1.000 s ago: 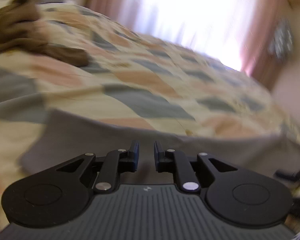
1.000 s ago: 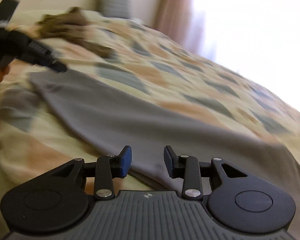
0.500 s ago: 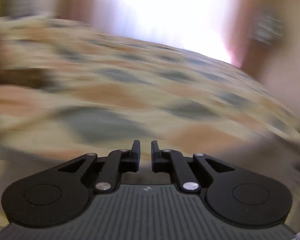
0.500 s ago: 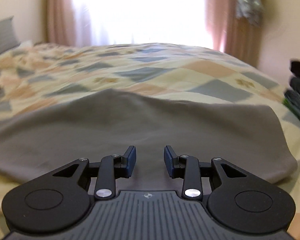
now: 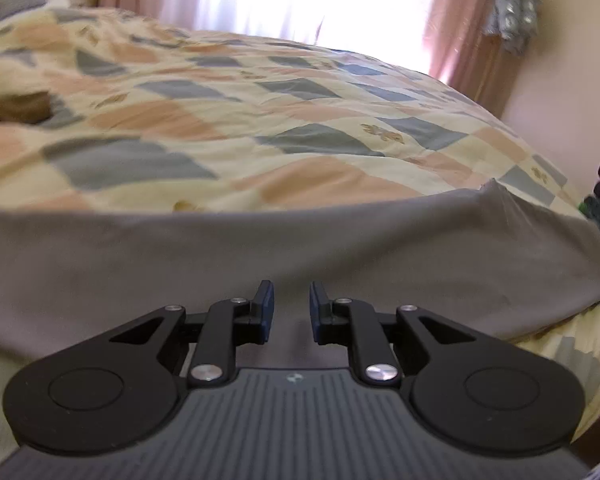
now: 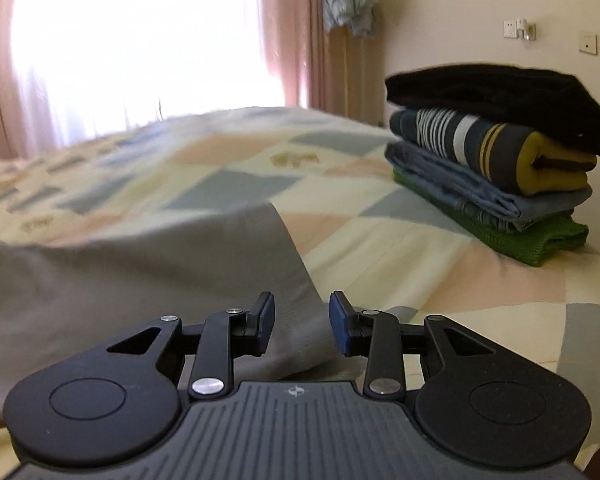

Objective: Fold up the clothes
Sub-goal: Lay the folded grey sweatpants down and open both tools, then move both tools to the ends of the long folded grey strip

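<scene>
A plain grey cloth garment [image 5: 260, 264] is spread flat on the patchwork quilt [image 5: 300, 120]. The left gripper [image 5: 291, 312] and right gripper [image 6: 302, 328] are held apart, empty. Opposite edges should be pinched squarely before folding.

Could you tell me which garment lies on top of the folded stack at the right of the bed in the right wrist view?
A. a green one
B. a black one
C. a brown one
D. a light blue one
B: the black garment tops the stack, with a striped one, a blue one and a green one under it.
</scene>
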Available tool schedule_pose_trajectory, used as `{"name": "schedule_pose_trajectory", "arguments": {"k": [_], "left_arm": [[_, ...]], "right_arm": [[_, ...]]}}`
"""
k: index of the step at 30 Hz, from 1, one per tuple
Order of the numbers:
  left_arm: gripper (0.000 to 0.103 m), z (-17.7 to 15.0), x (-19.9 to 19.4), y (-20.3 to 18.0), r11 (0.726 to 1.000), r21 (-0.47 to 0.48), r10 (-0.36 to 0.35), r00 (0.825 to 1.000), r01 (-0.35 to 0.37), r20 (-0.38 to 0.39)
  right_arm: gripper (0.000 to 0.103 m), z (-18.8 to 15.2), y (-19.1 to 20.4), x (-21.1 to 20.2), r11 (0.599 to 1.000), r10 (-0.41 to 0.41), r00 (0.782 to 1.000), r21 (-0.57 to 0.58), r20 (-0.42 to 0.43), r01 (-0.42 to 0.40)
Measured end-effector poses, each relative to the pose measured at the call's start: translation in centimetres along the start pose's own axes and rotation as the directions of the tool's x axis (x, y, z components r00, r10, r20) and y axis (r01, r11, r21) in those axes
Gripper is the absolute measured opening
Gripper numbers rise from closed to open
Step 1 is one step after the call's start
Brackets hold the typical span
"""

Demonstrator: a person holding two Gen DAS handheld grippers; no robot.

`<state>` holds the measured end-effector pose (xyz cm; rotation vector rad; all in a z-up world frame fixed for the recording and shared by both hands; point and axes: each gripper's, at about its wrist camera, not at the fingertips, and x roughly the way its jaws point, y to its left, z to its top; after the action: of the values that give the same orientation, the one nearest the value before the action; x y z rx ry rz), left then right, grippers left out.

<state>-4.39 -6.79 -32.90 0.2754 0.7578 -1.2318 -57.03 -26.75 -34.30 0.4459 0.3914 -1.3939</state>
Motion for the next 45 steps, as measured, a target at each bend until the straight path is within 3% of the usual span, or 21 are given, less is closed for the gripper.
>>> {"name": "schedule_pose_trajectory", "arguments": {"k": [2, 5, 8, 9, 10, 12, 15, 19, 25, 28, 31, 36, 40, 45], "left_arm": [[0.014, 0.1, 0.5, 0.5, 0.998, -0.035, 0.048, 0.998, -0.049, -0.034], [0.014, 0.8, 0.3, 1.2, 0.988, -0.087, 0.118, 0.990, -0.124, -0.077], [0.023, 1.3, -1.5, 1.1, 0.978, -0.064, 0.195, 0.978, -0.200, -0.069], [0.028, 1.4, -2.2, 1.0, 0.976, -0.061, 0.205, 0.977, -0.209, -0.066], [0.033, 1.6, -2.8, 0.8, 0.975, -0.062, 0.209, 0.976, -0.213, -0.064], [0.041, 1.4, -3.9, 0.1, 0.977, -0.061, 0.202, 0.977, -0.206, -0.063], [0.052, 0.6, -5.1, -1.0, 0.980, -0.052, 0.187, 0.979, -0.192, -0.082], [0.058, -1.3, -6.4, -2.2, 0.985, -0.043, 0.159, 0.978, -0.166, -0.133], [0.066, -3.3, -8.9, -3.8, 0.987, 0.001, 0.161, 0.976, -0.163, -0.146], [0.069, -3.7, -10.6, -4.4, 0.986, 0.012, 0.166, 0.978, -0.166, -0.127], [0.080, -3.9, -12.4, -5.1, 0.983, 0.032, 0.181, 0.978, -0.178, -0.103], [0.084, -4.2, -14.8, -5.6, 0.978, 0.064, 0.200, 0.977, -0.196, -0.068], [0.085, -4.4, -15.8, -6.0, 0.976, 0.077, 0.210, 0.976, -0.205, -0.056], [0.090, -4.8, -16.9, -6.1, 0.977, 0.082, 0.203, 0.978, -0.199, -0.044]], "right_arm": [[0.035, -1.0, 0.6, -0.2, 0.999, 0.052, 0.998, 0.004, -0.026, -0.052], [0.034, -2.1, 1.1, 1.3, 0.998, -0.041, 0.992, 0.032, -0.121, 0.045], [0.046, -1.5, 1.0, -0.3, 0.982, -0.082, 0.989, 0.157, -0.125, 0.102], [0.055, -1.0, 1.4, -1.4, 0.979, -0.088, 0.990, 0.176, -0.111, 0.107], [0.065, -0.6, 1.8, -2.5, 0.975, -0.091, 0.991, 0.192, -0.101, 0.110], [0.072, -0.4, 3.0, -4.6, 0.977, -0.057, 0.994, 0.201, -0.088, 0.074], [0.077, -1.0, 5.1, -7.1, 0.981, 0.016, 0.995, 0.192, -0.098, 0.003], [0.079, -3.3, 8.4, -9.6, 0.983, 0.111, 0.975, 0.168, -0.190, -0.079], [0.092, -4.8, 13.3, -13.5, 0.985, 0.169, 0.950, 0.083, -0.262, -0.152], [0.100, -4.6, 15.5, -15.9, 0.982, 0.189, 0.950, 0.063, -0.249, -0.179], [0.101, -3.9, 16.9, -18.0, 0.980, 0.201, 0.956, 0.048, -0.212, -0.196], [0.103, -2.1, 17.9, -22.2, 0.963, 0.268, 0.957, 0.045, -0.112, -0.265], [0.103, -1.5, 19.0, -24.2, 0.972, 0.226, 0.970, -0.048, -0.089, -0.231], [0.103, -2.2, 19.5, -23.9, 0.986, 0.111, 0.983, -0.107, -0.144, -0.127]]}}
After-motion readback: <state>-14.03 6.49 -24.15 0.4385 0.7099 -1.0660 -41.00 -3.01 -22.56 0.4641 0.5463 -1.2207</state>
